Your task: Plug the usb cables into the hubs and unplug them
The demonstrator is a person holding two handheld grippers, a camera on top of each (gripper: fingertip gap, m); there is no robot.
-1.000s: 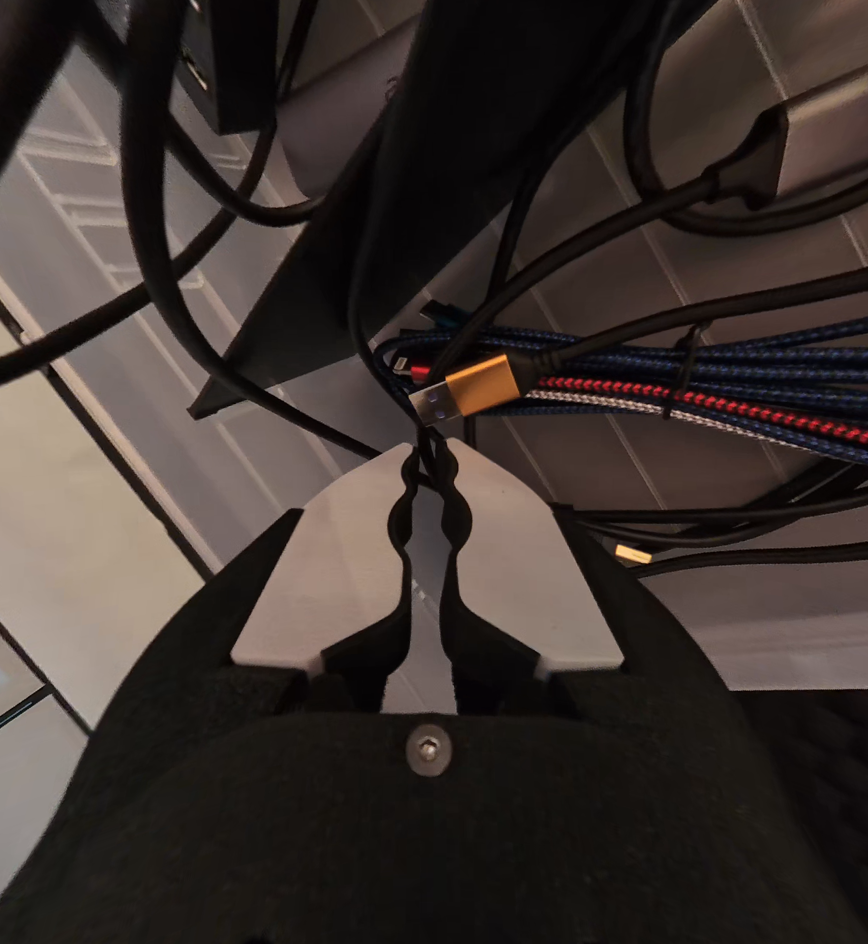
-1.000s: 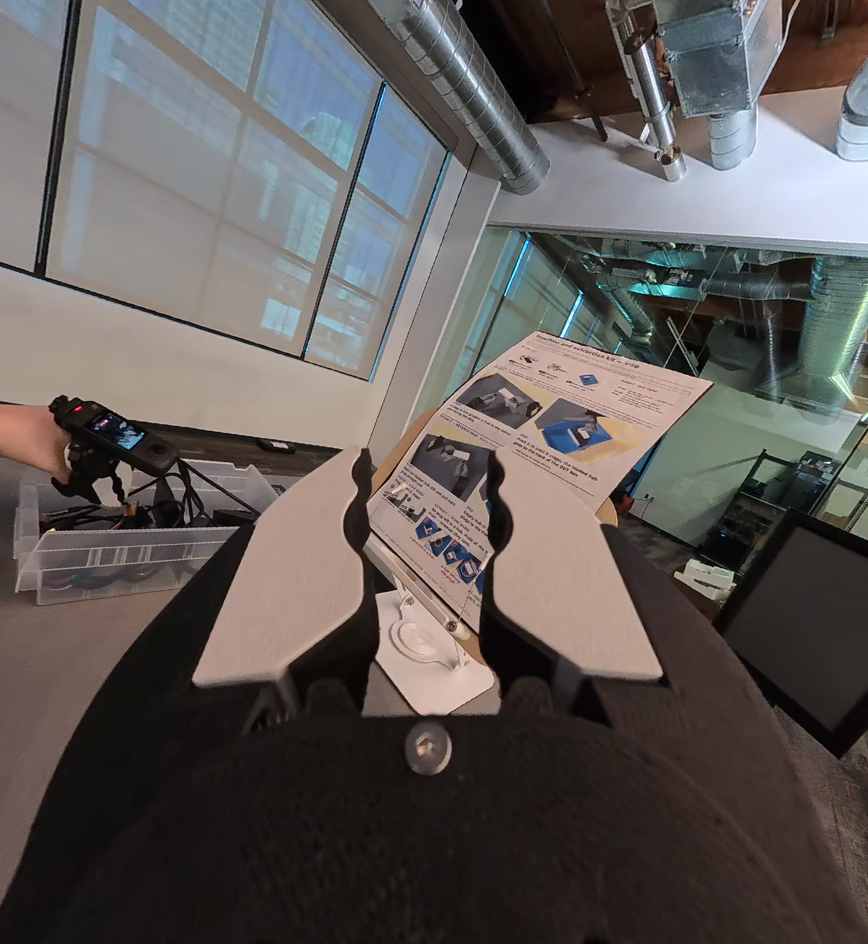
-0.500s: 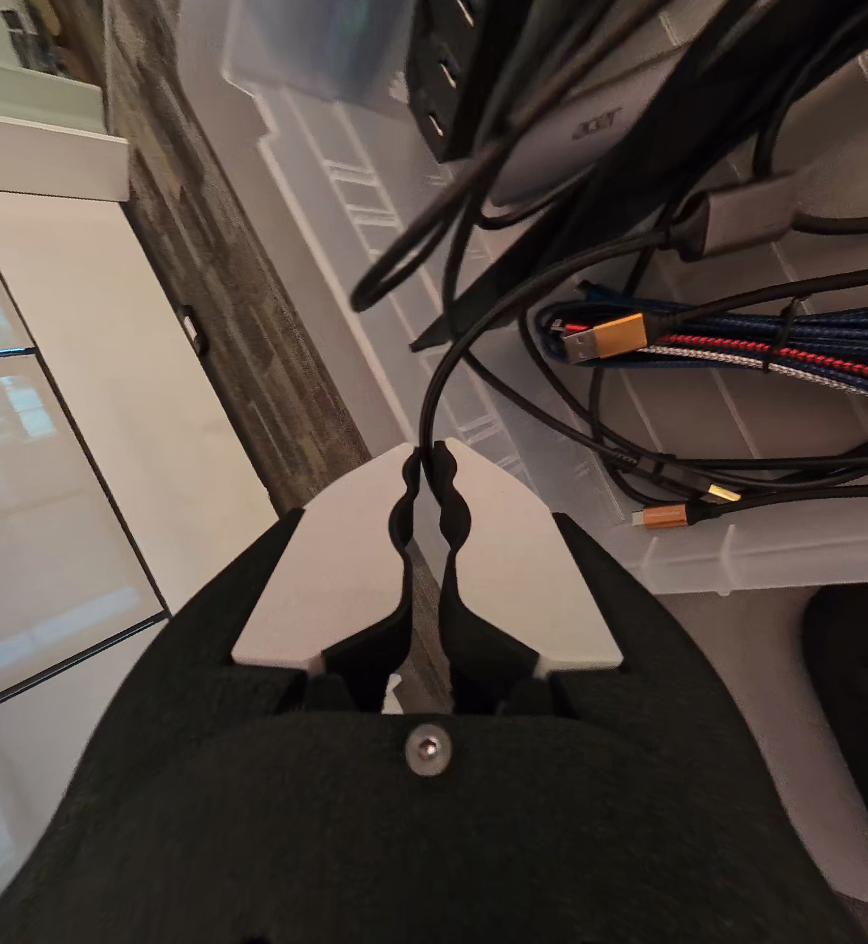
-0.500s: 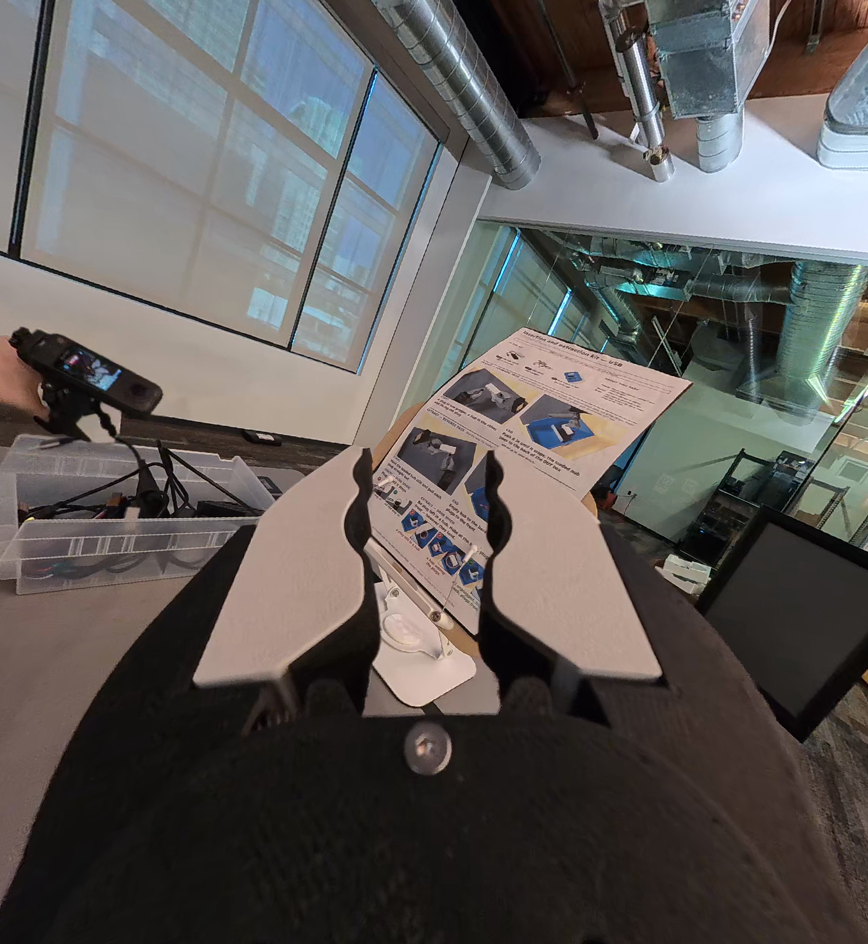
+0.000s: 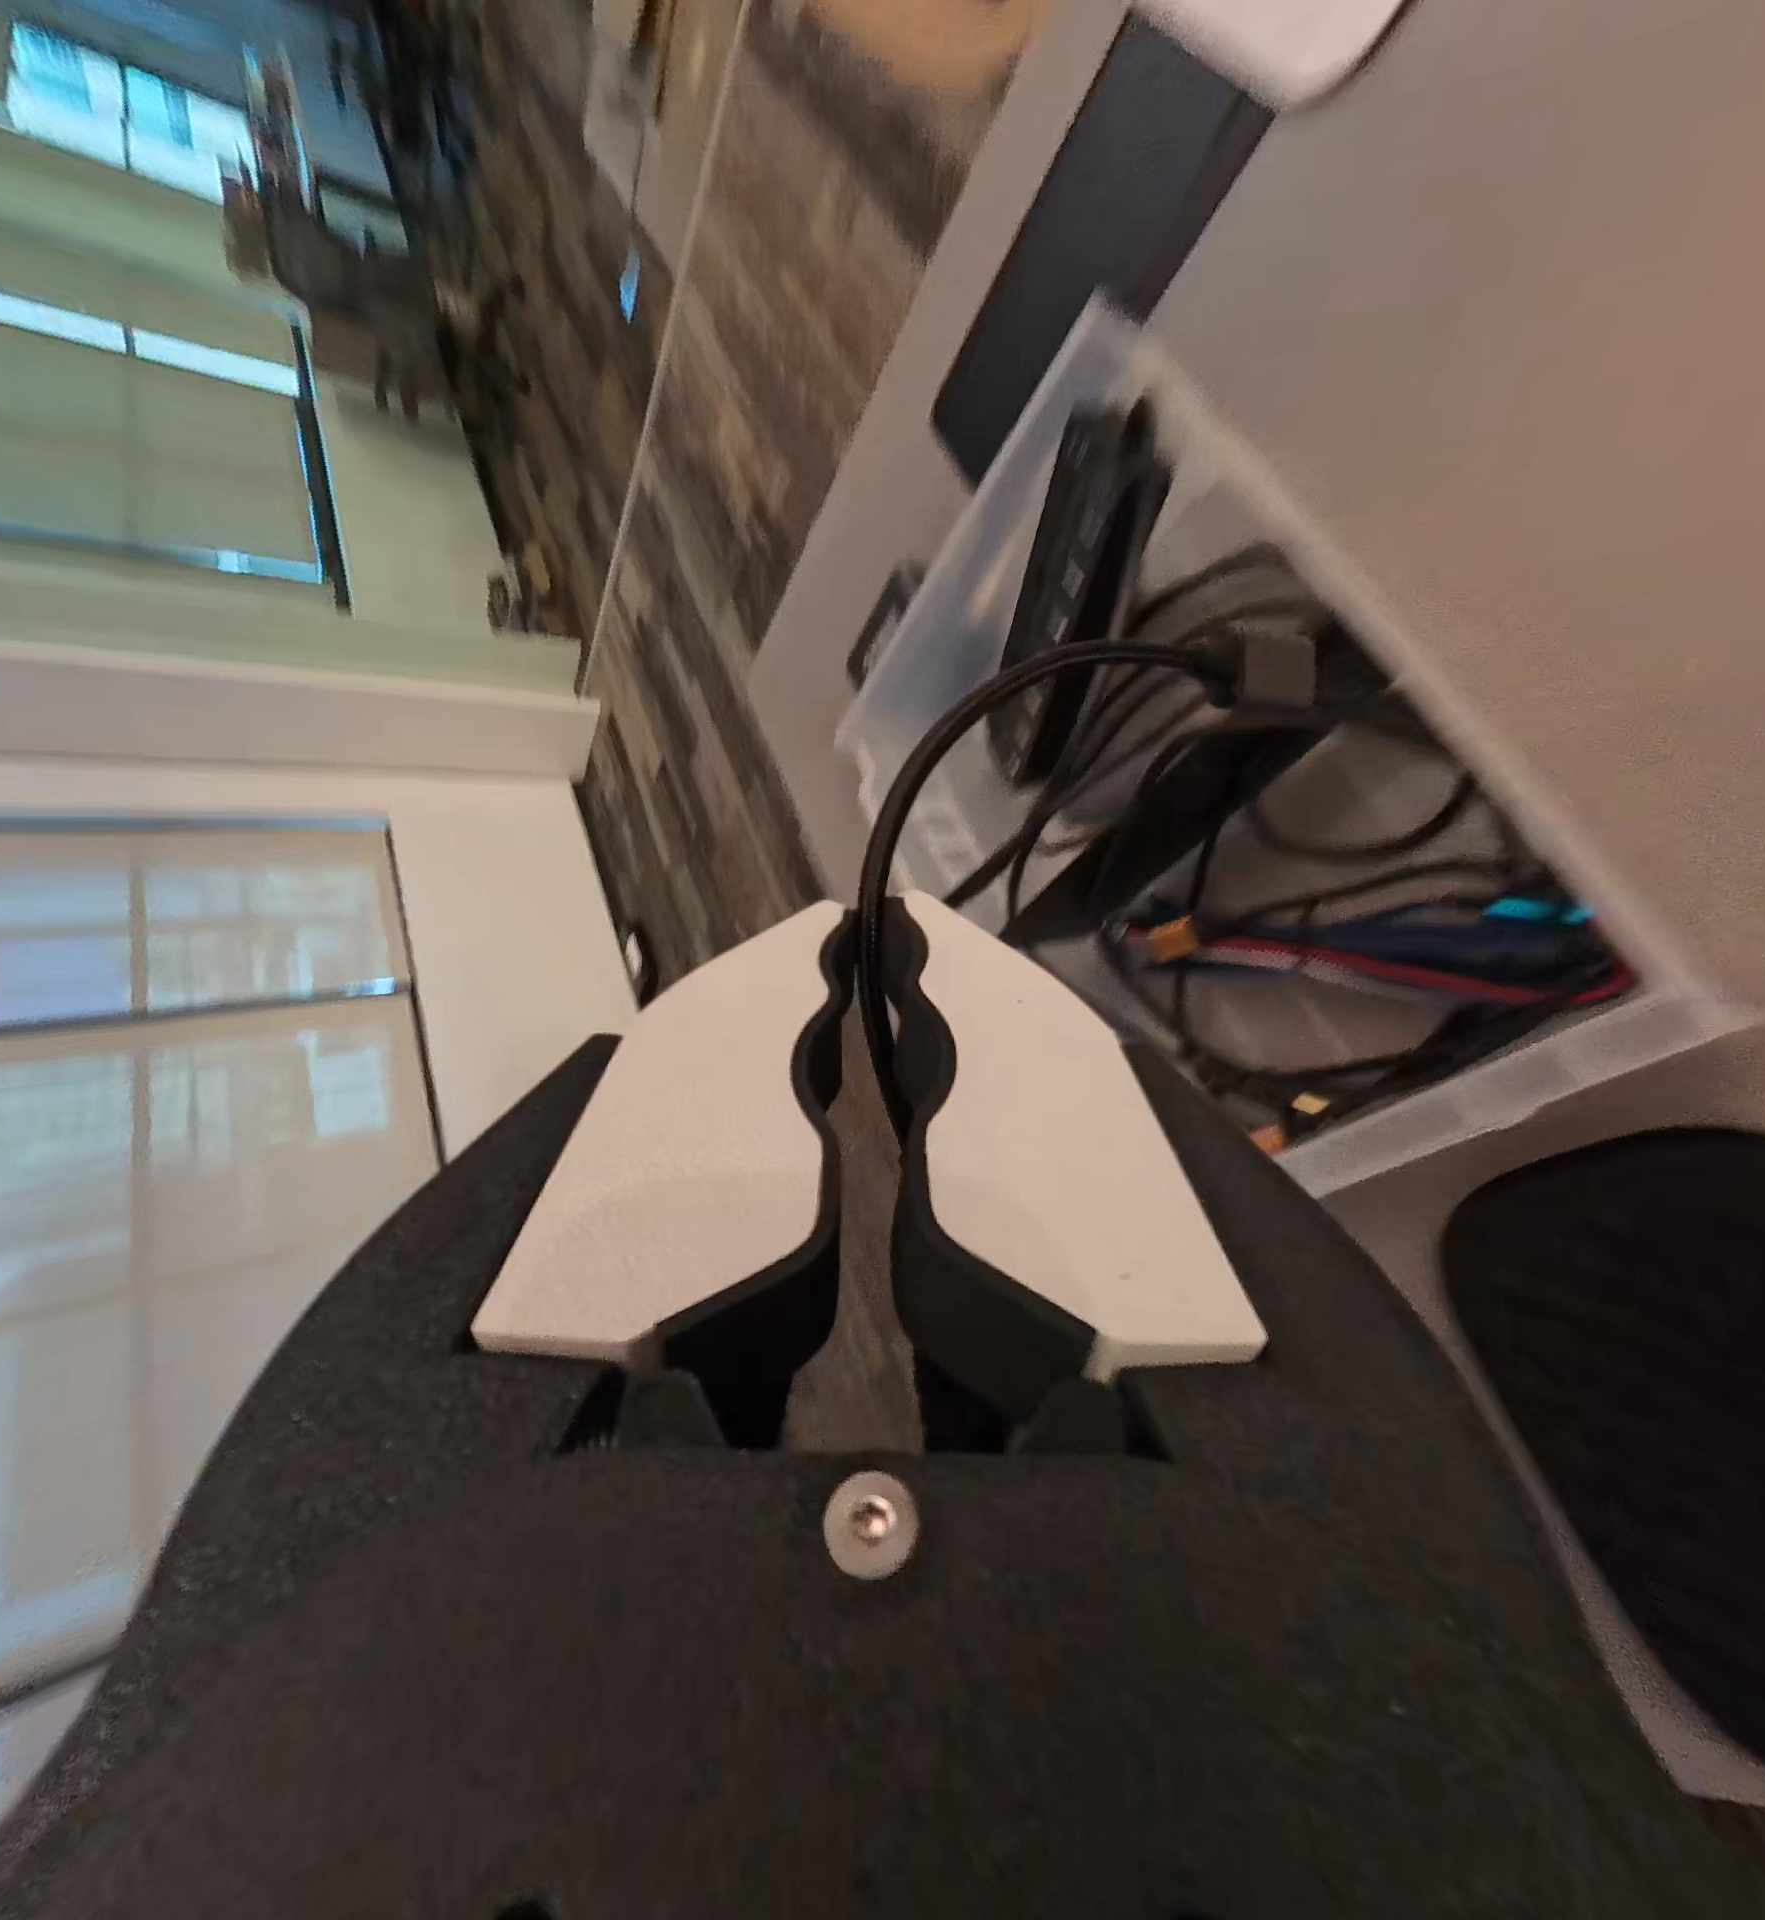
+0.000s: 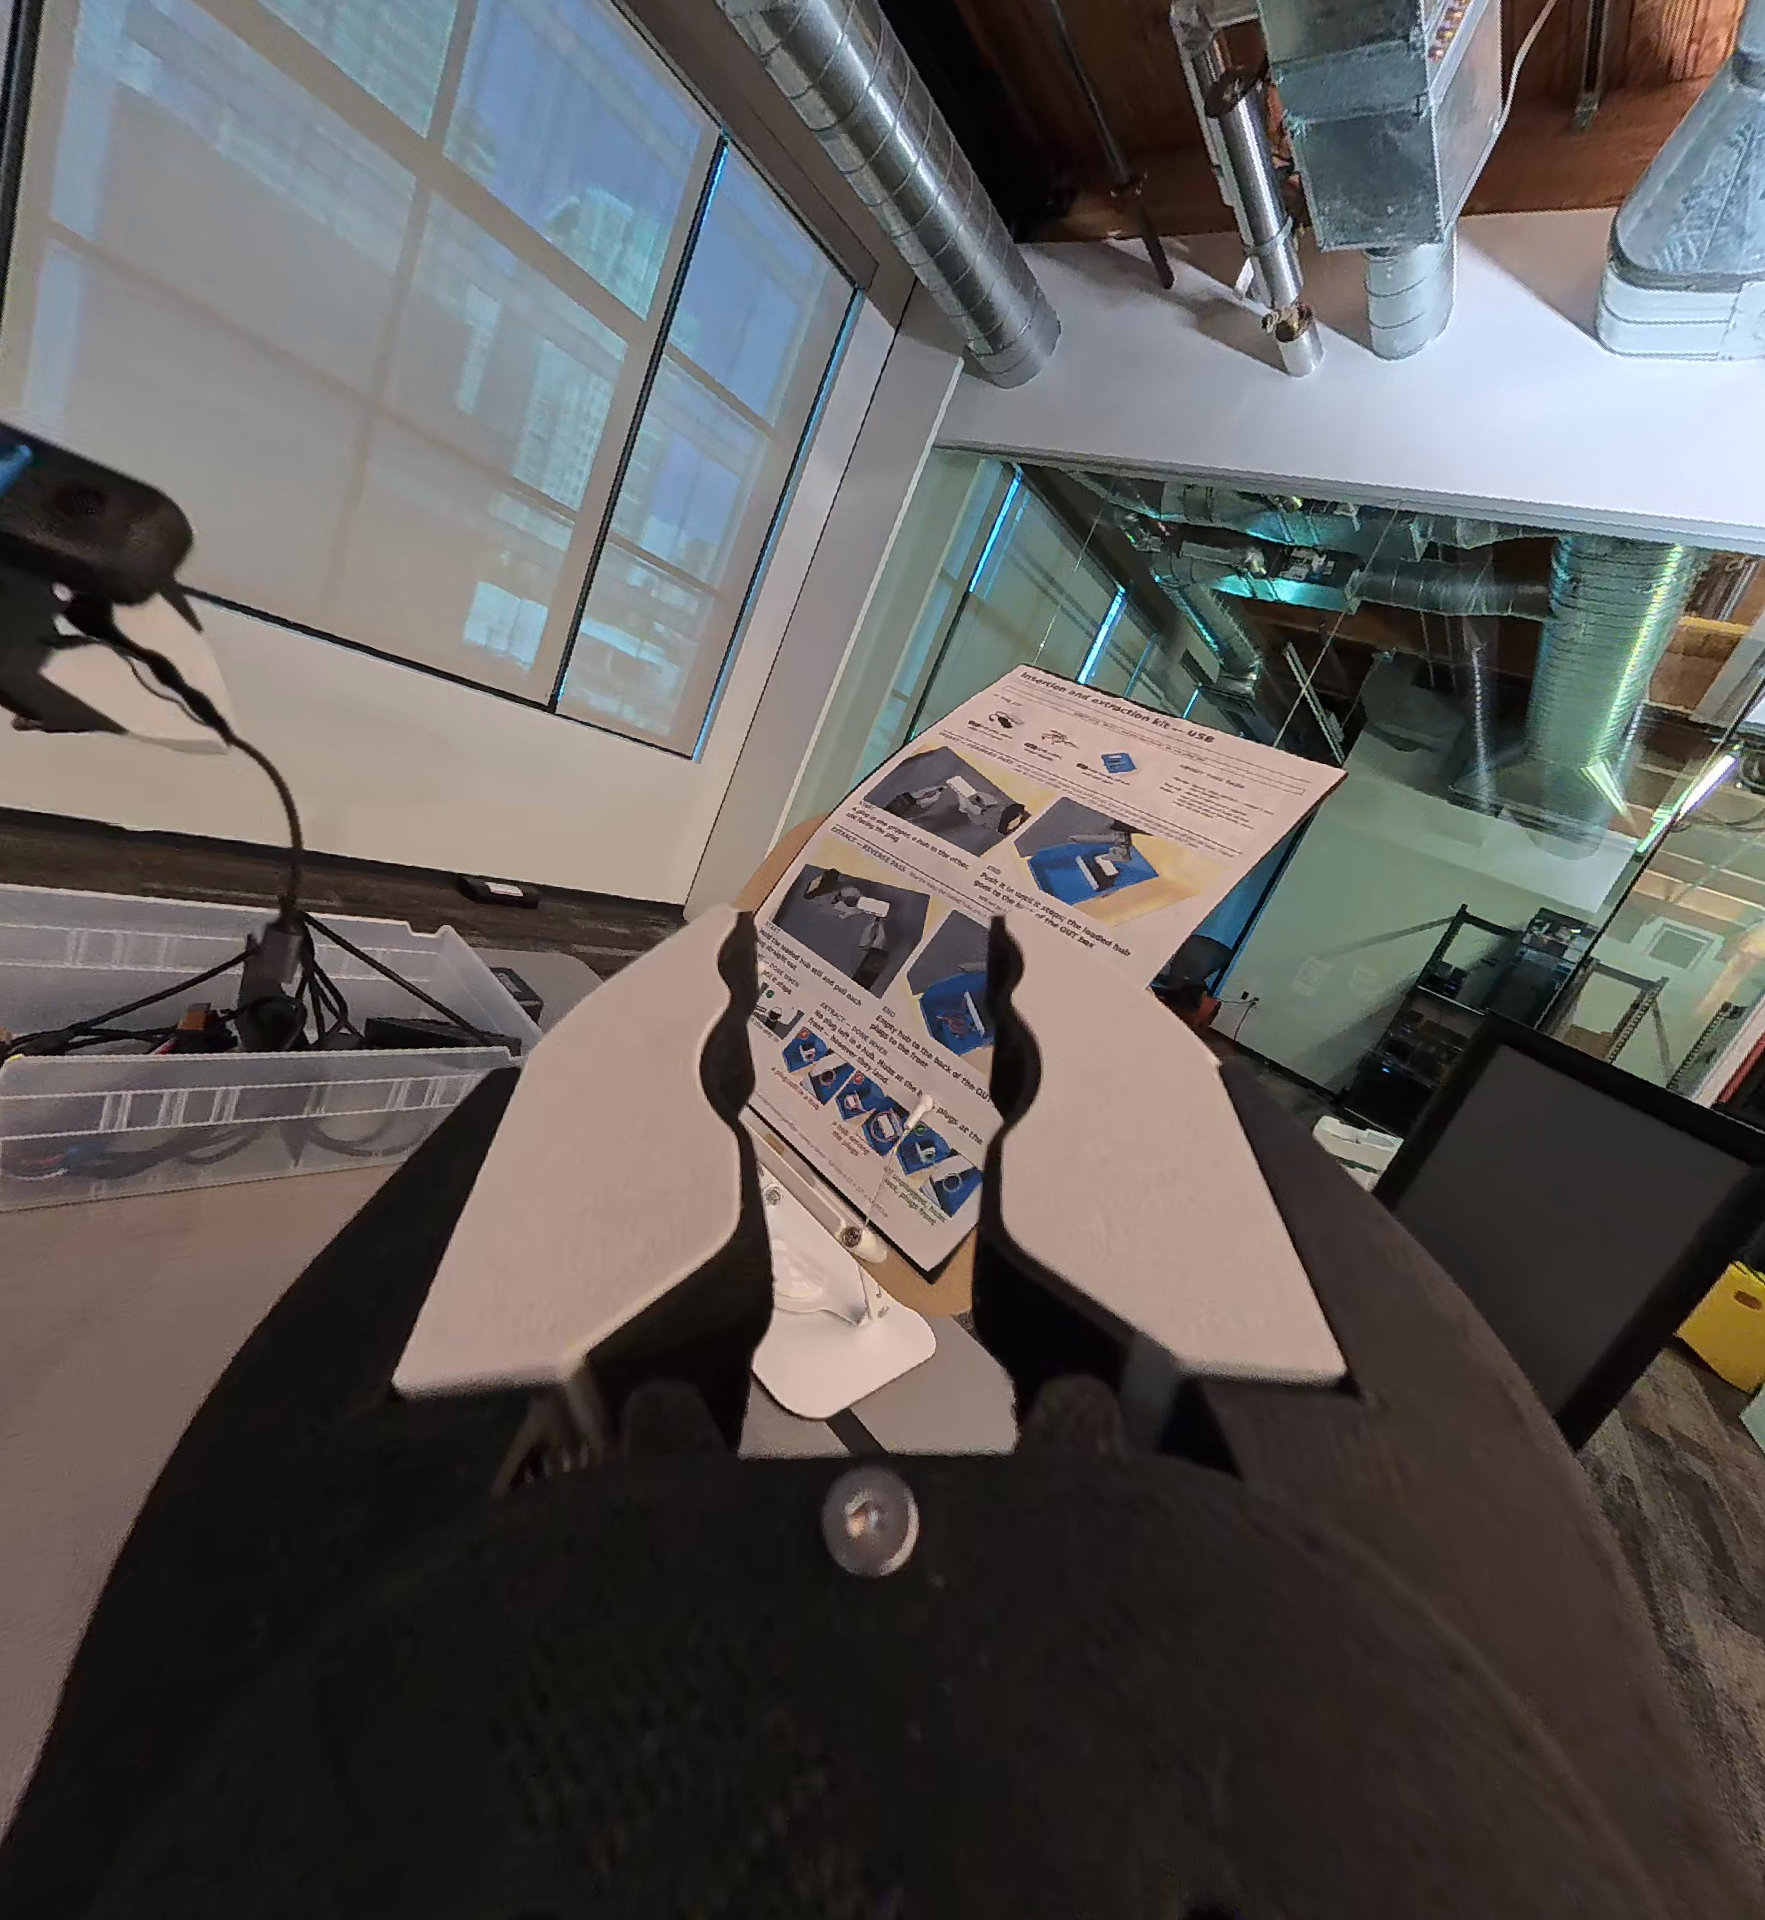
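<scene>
- The left gripper, which a second ago was down among the cables, is now lifted clear above the clear plastic bin, and the whole left wrist view is smearing with motion.
- Its fingers are pressing almost together, pinching a thin black cable at the tips.
- That cable is arching up from the tips and ending in a dark grey plug, which is hanging over the bin, free of everything.
- From the right wrist view, the same cable is drooping from the raised gripper down to the plug just above the bin.
- Inside the bin, a black hub is lying near the far wall, with a bundle of blue and red braided cables nearer.
- The right gripper is staying well apart from the bin, fingers spread wide and holding nothing, pointing at an instruction sheet on a white stand.
</scene>
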